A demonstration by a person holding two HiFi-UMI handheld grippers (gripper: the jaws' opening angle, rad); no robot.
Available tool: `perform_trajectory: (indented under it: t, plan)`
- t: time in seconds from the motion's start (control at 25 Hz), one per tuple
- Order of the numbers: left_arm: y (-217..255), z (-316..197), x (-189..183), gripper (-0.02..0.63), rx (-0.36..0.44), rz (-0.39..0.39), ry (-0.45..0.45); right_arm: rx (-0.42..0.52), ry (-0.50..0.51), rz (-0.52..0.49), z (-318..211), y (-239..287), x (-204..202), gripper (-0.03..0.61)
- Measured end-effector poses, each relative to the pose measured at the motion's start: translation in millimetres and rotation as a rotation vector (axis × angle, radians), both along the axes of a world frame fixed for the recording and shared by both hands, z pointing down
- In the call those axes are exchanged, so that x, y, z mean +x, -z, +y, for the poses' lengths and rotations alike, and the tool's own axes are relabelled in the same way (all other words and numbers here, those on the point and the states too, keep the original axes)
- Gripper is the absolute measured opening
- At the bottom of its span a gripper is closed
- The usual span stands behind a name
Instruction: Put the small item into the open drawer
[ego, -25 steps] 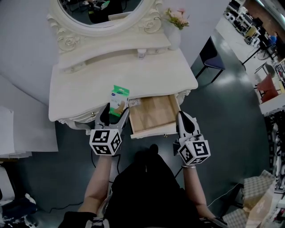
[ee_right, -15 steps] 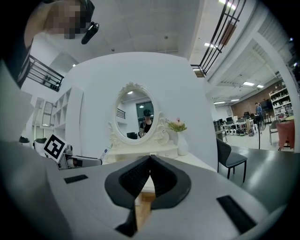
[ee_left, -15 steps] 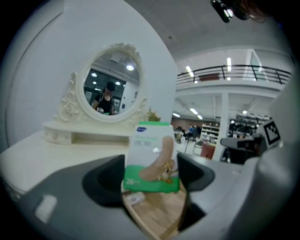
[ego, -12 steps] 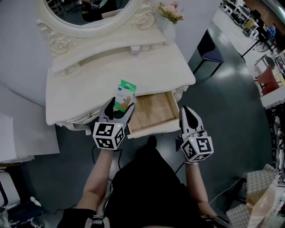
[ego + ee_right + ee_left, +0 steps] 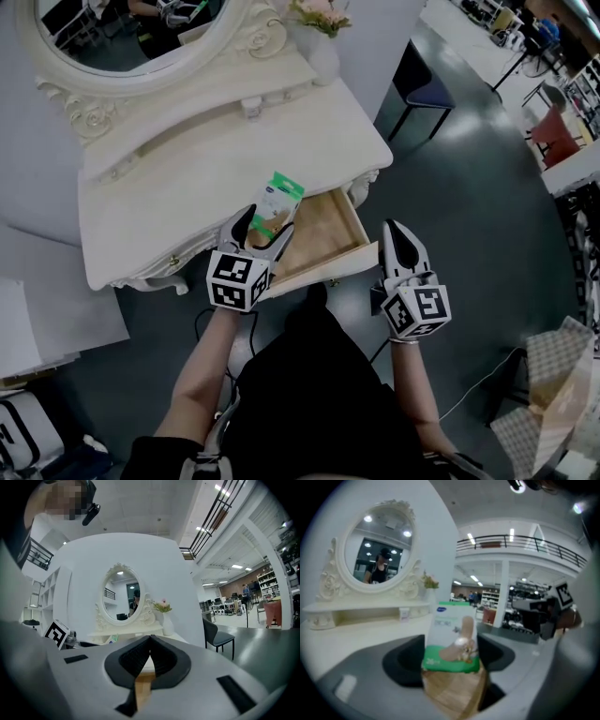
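A small green-and-white plaster pack point(image 5: 277, 202) point(image 5: 452, 639) stands upright between the jaws of my left gripper point(image 5: 264, 229) point(image 5: 451, 654), which is shut on it. The pack hangs over the left end of the open wooden drawer point(image 5: 323, 234) of the white dressing table point(image 5: 187, 187). The drawer's wooden floor point(image 5: 454, 693) shows just below the pack. My right gripper point(image 5: 397, 238) point(image 5: 150, 660) is shut with nothing in it, just off the drawer's right front corner. A strip of the drawer's wood point(image 5: 143, 688) shows below its jaws.
An oval mirror point(image 5: 131, 37) and a raised shelf point(image 5: 197, 122) stand at the back of the table. A vase of flowers point(image 5: 319, 37) stands at the back right. A dark chair point(image 5: 417, 89) is on the floor to the right. The person's dark clothing point(image 5: 309, 394) fills the space below the drawer.
My left gripper has carried the plaster pack rightwards, from over the table's front edge to over the drawer's left end. The right gripper has stayed by the drawer's right front corner.
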State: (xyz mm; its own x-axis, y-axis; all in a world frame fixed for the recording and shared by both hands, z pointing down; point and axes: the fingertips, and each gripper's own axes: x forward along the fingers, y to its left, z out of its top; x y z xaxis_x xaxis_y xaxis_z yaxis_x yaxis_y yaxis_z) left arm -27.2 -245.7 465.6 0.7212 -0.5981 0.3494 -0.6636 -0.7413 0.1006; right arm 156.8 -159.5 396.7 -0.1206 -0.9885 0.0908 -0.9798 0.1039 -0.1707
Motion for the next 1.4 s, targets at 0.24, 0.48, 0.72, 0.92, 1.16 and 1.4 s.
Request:
perform_trajectory:
  t: [0.24, 0.48, 0.72, 0.92, 1.16, 1.4]
  plan:
    - [-24.9, 4.3, 38.9, 0.351, -0.040, -0.061, -0.129, -0.021, -0.035, -0.005, -0.5, -9.2, 17.3, -0.003]
    - [-54.6, 9.1, 70.0, 0.351, -0.071, -0.143, -0.244, -0.035, -0.052, -0.017, -4.2, -15.9, 28.6, -0.003]
    - [-87.3, 15.7, 89.2, 0.351, -0.103, -0.238, -0.356, -0.050, -0.063, -0.023, -7.5, -21.6, 36.7, -0.003]
    - [-121.0, 20.5, 95.6, 0.351, -0.137, -0.328, -0.424, -0.064, -0.075, -0.028, -9.4, -27.0, 44.9, -0.003]
    - [-154.3, 17.1, 101.1, 0.353, -0.189, -0.397, -0.473, -0.079, -0.086, -0.034, -14.4, -31.2, 51.6, -0.003]
    - [-185.4, 17.8, 105.0, 0.353, -0.228, -0.471, -0.506, -0.094, -0.092, -0.038, -15.2, -37.5, 56.5, -0.003]
